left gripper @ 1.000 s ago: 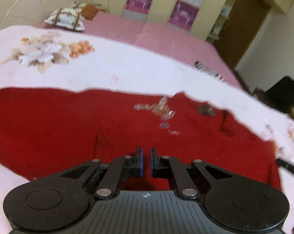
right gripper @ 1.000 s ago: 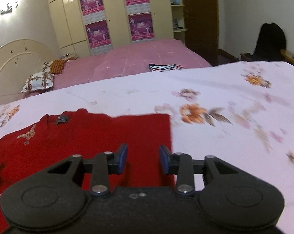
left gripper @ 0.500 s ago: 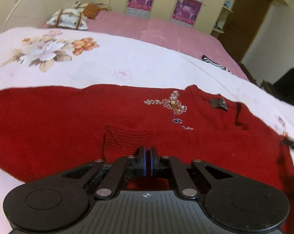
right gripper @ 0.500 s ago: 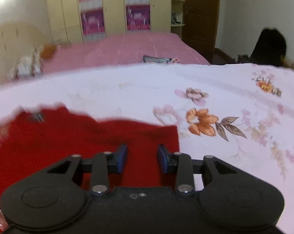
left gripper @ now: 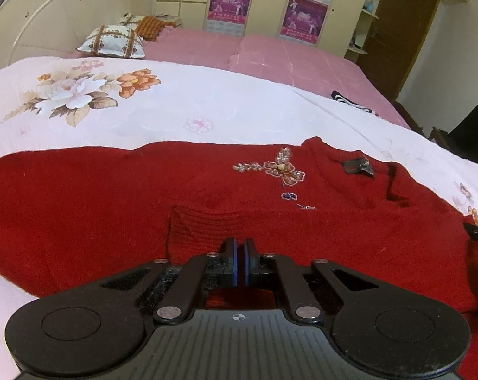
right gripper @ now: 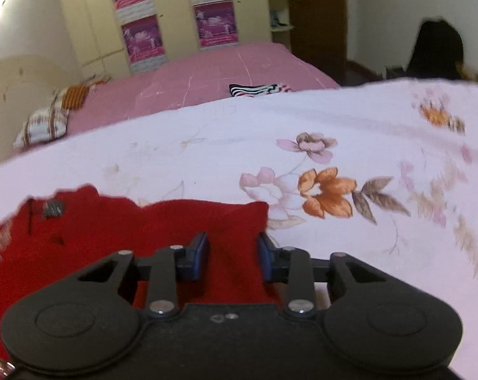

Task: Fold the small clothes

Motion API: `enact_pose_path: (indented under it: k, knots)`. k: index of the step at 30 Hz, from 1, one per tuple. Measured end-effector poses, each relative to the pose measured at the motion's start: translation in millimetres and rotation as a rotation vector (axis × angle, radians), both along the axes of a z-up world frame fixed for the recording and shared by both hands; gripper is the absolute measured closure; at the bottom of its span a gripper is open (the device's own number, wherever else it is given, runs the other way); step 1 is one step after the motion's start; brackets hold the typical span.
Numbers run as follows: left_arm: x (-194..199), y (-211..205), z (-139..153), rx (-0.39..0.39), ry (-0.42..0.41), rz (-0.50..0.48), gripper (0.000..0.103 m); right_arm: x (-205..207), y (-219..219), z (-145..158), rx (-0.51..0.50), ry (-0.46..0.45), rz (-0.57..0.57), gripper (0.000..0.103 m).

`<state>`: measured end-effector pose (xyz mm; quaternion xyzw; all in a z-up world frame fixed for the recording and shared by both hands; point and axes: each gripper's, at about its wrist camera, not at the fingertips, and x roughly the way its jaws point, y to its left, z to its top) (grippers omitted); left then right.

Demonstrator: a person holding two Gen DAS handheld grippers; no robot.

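Closing right gripper [right gripper: 234, 255] straddles red sweater [right gripper: 118, 237]; left gripper [left gripper: 239, 255] — jaws together.

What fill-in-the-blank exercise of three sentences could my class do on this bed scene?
1. The sweater spread on the floral sheet is ____ in colour.
2. The left gripper is ____, its pads pressed together.
3. The beaded decoration on the sweater is shaped like a ____.

Missing words: red; shut; flower
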<state>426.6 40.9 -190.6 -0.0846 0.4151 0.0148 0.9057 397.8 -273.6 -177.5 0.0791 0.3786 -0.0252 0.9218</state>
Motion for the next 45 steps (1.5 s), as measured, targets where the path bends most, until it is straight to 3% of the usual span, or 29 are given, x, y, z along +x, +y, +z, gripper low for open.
enact_pose_path:
  k: [1,2,8,13,15,16,19,23,32,39,43,45]
  knots:
    - [0,-1,0,0.009,-0.002,-0.002,0.098,-1,-3,2,-0.004,-0.005,-0.013,0.091]
    - [-1,-2,0,0.016,-0.004,-0.003,0.098,-2,-5,5,-0.009,-0.015,-0.027,0.093]
    - [-1,-3,1,0.025,-0.007,0.0,0.098,-7,0,9,-0.135,-0.08,-0.014,0.094]
    - [-2,-3,0,0.029,-0.01,-0.003,0.098,0,-2,-7,-0.186,-0.034,-0.044,0.093]
    - [-2,-3,0,0.03,-0.009,-0.003,0.098,-2,-2,-2,-0.167,-0.039,-0.039,0.087]
    - [-2,-4,0,0.03,-0.009,-0.002,0.098,-5,-3,3,-0.146,-0.047,-0.04,0.078]
    - [-3,-4,0,0.037,-0.011,-0.005,0.098,-18,3,17,-0.131,-0.092,-0.023,0.075]
    - [-3,-6,2,0.05,-0.015,-0.016,0.098,-36,29,27,-0.111,-0.11,0.073,0.06]
    - [-8,-6,7,0.082,-0.001,-0.027,0.098,-56,103,21,-0.039,-0.066,0.264,0.054]
    - [-20,16,19,0.115,0.042,0.033,0.098,-60,148,29,0.016,-0.063,0.325,0.053]
    - [-33,40,24,0.138,0.041,0.072,0.097,-65,168,38,0.046,-0.086,0.343,0.047]
    - [-38,54,24,0.156,0.053,0.099,0.086,-66,180,39,0.048,-0.092,0.342,0.041]
